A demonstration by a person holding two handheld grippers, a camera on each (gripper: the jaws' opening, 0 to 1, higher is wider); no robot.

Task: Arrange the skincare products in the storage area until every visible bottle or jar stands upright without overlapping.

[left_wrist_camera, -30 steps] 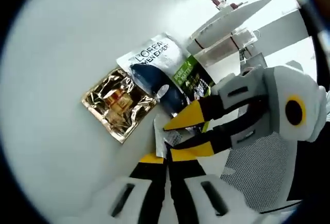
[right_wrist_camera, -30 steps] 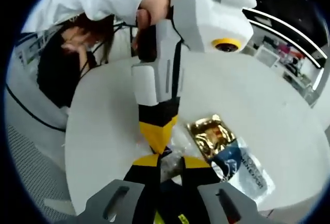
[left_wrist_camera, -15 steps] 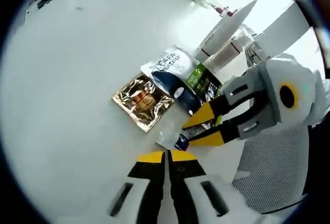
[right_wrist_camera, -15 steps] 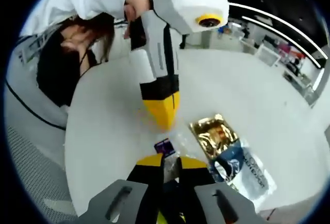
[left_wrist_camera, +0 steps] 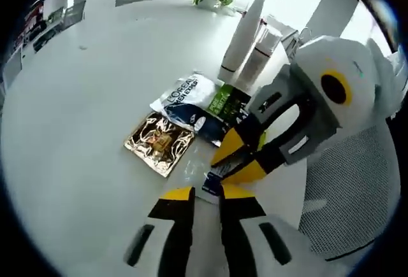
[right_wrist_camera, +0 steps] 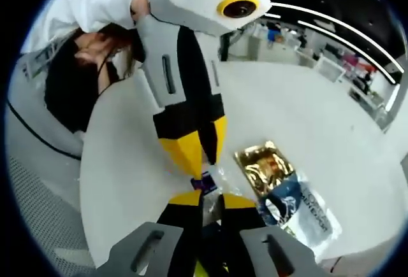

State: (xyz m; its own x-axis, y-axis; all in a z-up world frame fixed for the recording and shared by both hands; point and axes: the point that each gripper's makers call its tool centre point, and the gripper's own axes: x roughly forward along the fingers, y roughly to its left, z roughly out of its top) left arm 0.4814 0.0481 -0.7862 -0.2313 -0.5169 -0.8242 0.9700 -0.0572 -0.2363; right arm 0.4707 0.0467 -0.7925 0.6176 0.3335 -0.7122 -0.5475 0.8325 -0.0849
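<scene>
My left gripper (left_wrist_camera: pixel 205 194) and right gripper (right_wrist_camera: pixel 209 199) meet tip to tip over the white table (left_wrist_camera: pixel 76 130), the right's jaws pinched on a small clear sachet (left_wrist_camera: pixel 205 178), the left's slightly parted beside it. The left gripper view adds two upright tubes (left_wrist_camera: pixel 245 35) behind the gold sachet (left_wrist_camera: pixel 159 142) and L'Oréal packet (left_wrist_camera: pixel 185 99).

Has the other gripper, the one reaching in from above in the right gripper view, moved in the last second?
Yes. The left gripper rose off the small clear packet beside the gold sachet, then dropped back to it.
</scene>
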